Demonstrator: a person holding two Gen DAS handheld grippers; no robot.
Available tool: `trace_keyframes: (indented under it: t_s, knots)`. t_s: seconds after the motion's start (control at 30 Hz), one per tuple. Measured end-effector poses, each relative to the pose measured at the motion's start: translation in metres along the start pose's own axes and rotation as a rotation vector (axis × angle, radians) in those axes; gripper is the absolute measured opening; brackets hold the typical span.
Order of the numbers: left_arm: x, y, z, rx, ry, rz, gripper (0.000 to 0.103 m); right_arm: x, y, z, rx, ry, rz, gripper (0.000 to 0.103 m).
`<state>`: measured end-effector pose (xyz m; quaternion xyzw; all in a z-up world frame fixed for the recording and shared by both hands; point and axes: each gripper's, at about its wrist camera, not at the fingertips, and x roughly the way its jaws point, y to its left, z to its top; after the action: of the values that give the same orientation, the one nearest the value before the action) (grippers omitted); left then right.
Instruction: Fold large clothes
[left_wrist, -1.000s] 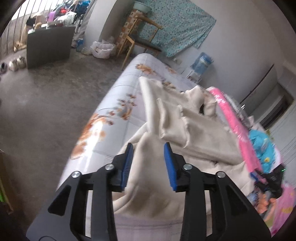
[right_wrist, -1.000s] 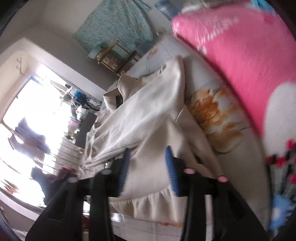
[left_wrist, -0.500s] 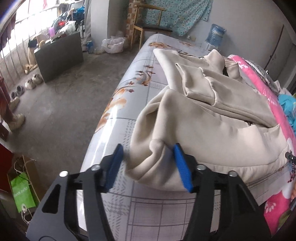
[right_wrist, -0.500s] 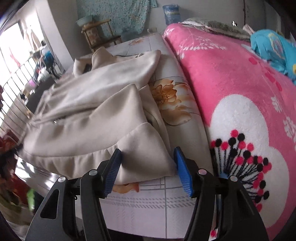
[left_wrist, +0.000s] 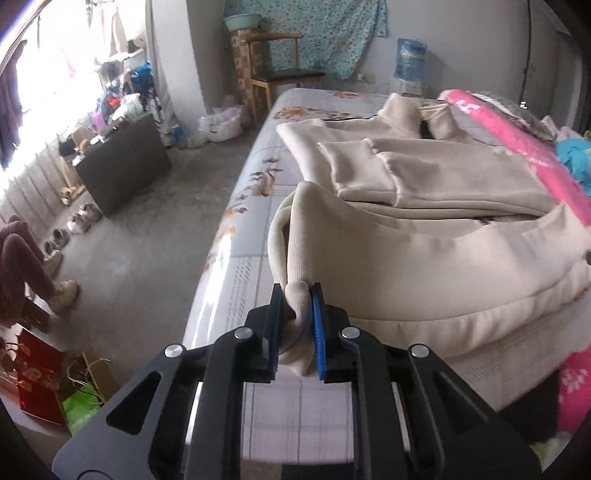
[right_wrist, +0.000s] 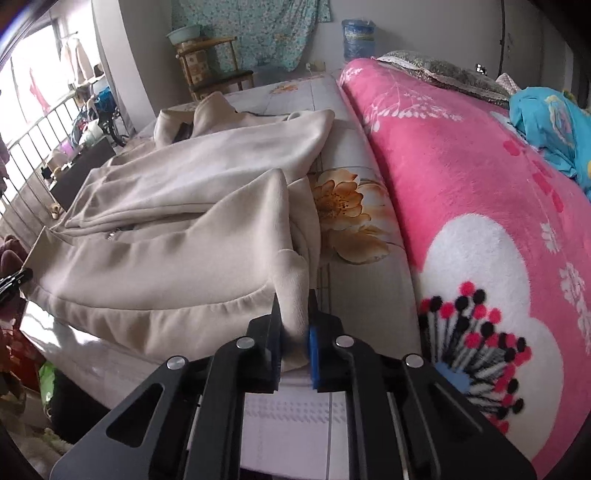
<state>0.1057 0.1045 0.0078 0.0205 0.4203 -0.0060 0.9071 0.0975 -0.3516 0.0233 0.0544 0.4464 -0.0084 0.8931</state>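
- Cream hooded jacket (left_wrist: 424, 258), the one garment being folded, lies spread on the floral-sheeted bed (left_wrist: 243, 288), its hood toward the far end and its ribbed hem at the near edge.
- Left gripper (left_wrist: 300, 325) is closing, and its blue pads already pinch the hem corner on the floor side of the jacket; cloth bulges out between the jaws.
- Right gripper (right_wrist: 294, 332) is closing too, clamped on the opposite hem corner, the one beside the pink blanket (right_wrist: 480, 206).
- Both corners are taken at once, most likely so the bottom edge can be carried as one straight line up toward the hood (a single grip would let the far side drag and skew the fold).
- Sleeves already lie folded across the jacket's chest, which I judge is why the hem comes next: the garment is narrowed to a strip and only needs halving lengthwise.
- Each grip sits right at the corner rather than mid-hem, probably to keep the cloth taut between the two hands.
- Counted: one jacket, two grippers, two hem corners held, one pink blanket along the jacket's right side, one blue cloth (right_wrist: 550, 129) beyond that blanket.
- Past the jacket's hood end stand one wooden chair (left_wrist: 284, 74) and one water jug (left_wrist: 410, 59); whether more clothes wait to be folded I cannot tell.
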Motion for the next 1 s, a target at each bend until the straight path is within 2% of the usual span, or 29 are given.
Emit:
trace_keyframes:
  t_s: [0.17,0.27,0.3,0.43,0.47,0.5,0.53,0.63,0.77,0.87,1.0]
  knots:
    - [-0.011,0.011,-0.016,-0.029,0.077,-0.051,0.015,-0.004,-0.018,-0.010,0.090,0.033,0.053,0.013]
    - [-0.001,0.021,-0.022,-0.047,0.100,-0.009,0.027,0.000,-0.028,-0.015,0.124,0.030,0.042,0.024]
    - [-0.002,0.024,-0.021,-0.062,0.094,-0.014,0.031,-0.004,-0.029,-0.013,0.123,0.012,0.041,0.026]
    - [-0.021,0.027,-0.013,-0.084,0.008,-0.031,0.031,-0.026,-0.025,-0.005,0.103,-0.085,-0.005,0.038]
    - [-0.026,0.024,-0.008,-0.076,-0.021,-0.053,0.031,-0.030,-0.024,-0.001,0.106,-0.106,0.000,0.045]
    - [-0.029,0.019,-0.005,-0.070,-0.033,-0.080,0.032,-0.033,-0.022,0.002,0.105,-0.121,0.015,0.046]
    - [-0.029,0.016,-0.003,-0.066,-0.038,-0.101,0.033,-0.035,-0.015,0.006,0.095,-0.132,0.042,0.046]
    - [-0.024,-0.008,0.003,-0.059,-0.015,-0.249,0.037,-0.029,0.018,0.014,0.029,-0.115,0.147,0.053]
    - [-0.005,-0.049,0.005,-0.032,0.041,-0.374,0.039,-0.002,0.082,0.015,-0.076,-0.020,0.317,0.055]
    - [0.009,-0.078,0.005,0.000,0.065,-0.424,0.040,0.021,0.125,0.014,-0.140,0.045,0.388,0.055]
    - [0.021,-0.111,0.000,0.072,0.079,-0.424,0.041,0.045,0.168,0.012,-0.246,0.099,0.360,0.055]
